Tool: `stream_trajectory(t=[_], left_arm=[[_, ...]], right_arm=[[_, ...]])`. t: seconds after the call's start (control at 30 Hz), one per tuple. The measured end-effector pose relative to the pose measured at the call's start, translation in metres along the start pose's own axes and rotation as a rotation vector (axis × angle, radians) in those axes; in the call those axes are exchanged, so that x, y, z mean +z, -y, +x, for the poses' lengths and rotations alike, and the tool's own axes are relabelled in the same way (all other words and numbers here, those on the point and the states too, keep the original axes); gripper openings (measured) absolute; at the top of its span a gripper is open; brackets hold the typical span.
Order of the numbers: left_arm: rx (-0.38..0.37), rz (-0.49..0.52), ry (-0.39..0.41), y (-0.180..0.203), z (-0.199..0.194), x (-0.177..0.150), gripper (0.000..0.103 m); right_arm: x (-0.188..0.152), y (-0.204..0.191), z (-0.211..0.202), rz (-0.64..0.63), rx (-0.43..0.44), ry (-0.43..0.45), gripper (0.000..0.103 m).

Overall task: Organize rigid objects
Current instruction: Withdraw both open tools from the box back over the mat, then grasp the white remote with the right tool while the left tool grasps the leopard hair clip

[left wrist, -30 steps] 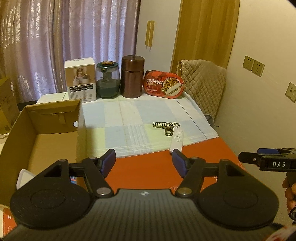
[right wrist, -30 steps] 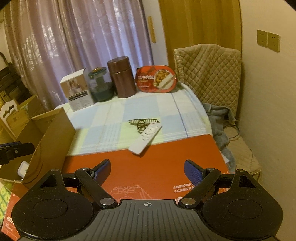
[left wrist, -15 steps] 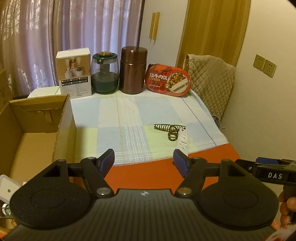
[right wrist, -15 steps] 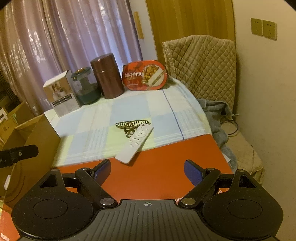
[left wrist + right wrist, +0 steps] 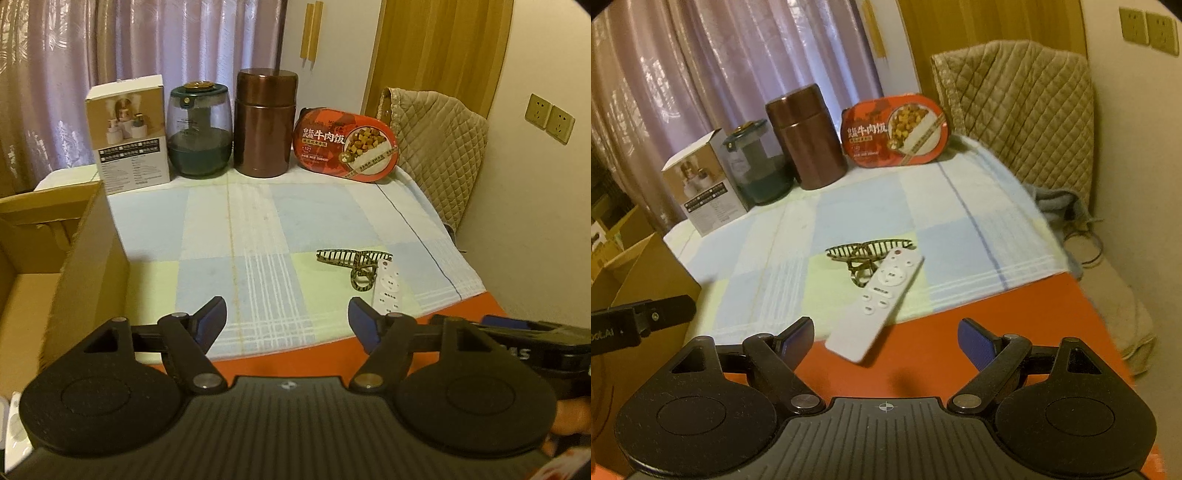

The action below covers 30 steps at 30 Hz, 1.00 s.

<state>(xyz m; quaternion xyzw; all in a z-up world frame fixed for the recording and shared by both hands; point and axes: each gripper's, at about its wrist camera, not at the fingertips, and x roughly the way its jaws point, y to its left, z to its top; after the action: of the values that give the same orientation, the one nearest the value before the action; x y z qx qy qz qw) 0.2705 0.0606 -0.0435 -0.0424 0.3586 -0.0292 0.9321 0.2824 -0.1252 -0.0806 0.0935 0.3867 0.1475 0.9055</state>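
Observation:
A white remote control (image 5: 877,302) lies across the edge of the checked cloth (image 5: 849,221) and the red surface (image 5: 997,317); it also shows in the left wrist view (image 5: 388,291). A striped hair claw clip (image 5: 868,254) lies just behind it, also in the left wrist view (image 5: 354,260). My right gripper (image 5: 886,338) is open and empty, just short of the remote's near end. My left gripper (image 5: 288,317) is open and empty over the cloth's front edge, left of the remote. An open cardboard box (image 5: 74,258) stands at the left.
At the back stand a white product box (image 5: 129,133), a green glass jar (image 5: 199,129), a brown canister (image 5: 264,122) and a red meal tray (image 5: 345,142). A quilted chair (image 5: 1027,110) is at the right, by the wall. White items (image 5: 14,428) lie in the box corner.
Both grippers have moved forward toward the table; the remote and clip look nearer and larger. The right gripper has closed in on the remote. Both stay open.

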Motion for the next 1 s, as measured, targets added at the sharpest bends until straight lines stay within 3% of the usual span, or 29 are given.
stream_trajectory(t=[0.17,0.4,0.47,0.53,0.7,0.73,0.8,1.0], left_arm=[[0.005,-0.004,-0.008,-0.004,0.018,0.006,0.069],[0.002,-0.013,-0.021,-0.010,0.035,0.008,0.070],[-0.003,-0.017,-0.025,-0.011,0.039,0.007,0.070],[-0.005,-0.019,-0.030,-0.012,0.042,0.006,0.070],[-0.011,-0.017,-0.037,-0.010,0.043,0.001,0.070],[-0.012,-0.018,-0.036,-0.010,0.042,0.000,0.070],[-0.014,-0.021,-0.038,-0.010,0.042,-0.001,0.070],[-0.027,-0.022,-0.047,-0.002,0.042,-0.006,0.070]], right_arm=[[0.003,-0.001,0.037,0.024,-0.006,-0.011,0.081],[0.001,-0.011,0.076,0.007,-0.013,-0.057,0.069],[0.000,-0.012,0.082,0.003,-0.023,-0.065,0.064],[-0.001,-0.013,0.086,-0.013,-0.030,-0.078,0.051],[-0.003,-0.010,0.085,-0.066,-0.037,-0.095,0.037],[-0.004,-0.006,0.079,-0.087,-0.039,-0.089,0.028],[-0.003,-0.001,0.069,-0.127,-0.044,-0.080,0.020],[-0.004,0.017,0.052,-0.193,-0.090,-0.078,0.019]])
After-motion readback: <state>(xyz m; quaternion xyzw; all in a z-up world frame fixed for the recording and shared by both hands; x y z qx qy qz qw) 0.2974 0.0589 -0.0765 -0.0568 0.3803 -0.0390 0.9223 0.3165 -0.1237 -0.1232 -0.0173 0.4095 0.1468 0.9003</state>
